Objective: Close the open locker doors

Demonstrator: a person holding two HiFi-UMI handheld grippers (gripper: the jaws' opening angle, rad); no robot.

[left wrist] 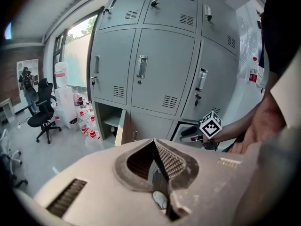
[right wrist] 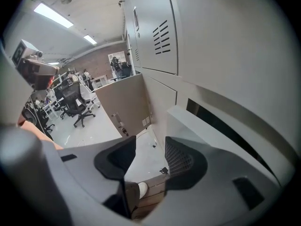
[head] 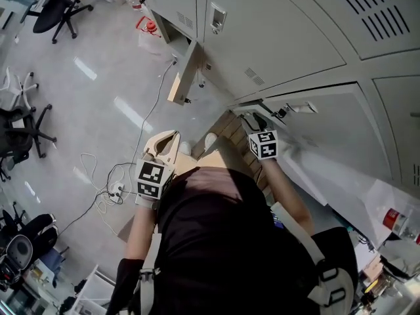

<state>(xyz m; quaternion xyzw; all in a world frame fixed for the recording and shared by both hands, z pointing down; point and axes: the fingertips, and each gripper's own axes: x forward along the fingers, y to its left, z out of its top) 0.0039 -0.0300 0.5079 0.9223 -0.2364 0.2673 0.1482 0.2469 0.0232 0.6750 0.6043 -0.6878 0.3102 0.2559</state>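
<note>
**Right gripper** (right wrist: 150,141): the jaws are spread wide and hold nothing; only floor shows through the gap. It points downward, with one jaw just beside the free edge of the near pale grey sheet-metal locker door (right wrist: 197,126). That door stands swung out from the bottom row. Whether the pad touches the metal cannot be told. The wide jaws probably serve as a broad pushing face, not a clamp, since such a door needs only a shove toward its frame.

**Left gripper** (left wrist: 154,141): the jaws are brought together at the tips and are empty. It is held at the person's side, well apart from any door, apparently kept in reserve. Its view shows the right gripper's black-and-white marker cube (left wrist: 210,125) at the dark opening of the near compartment.

**Surroundings**: farther along the bottom row of the grey steel locker bank (head: 282,38), a second door with a tan inner face (head: 184,72) also hangs well open. It is likely the next to be shut. Black office chairs (head: 56,8) stand well clear on the pale floor (head: 98,90).
</note>
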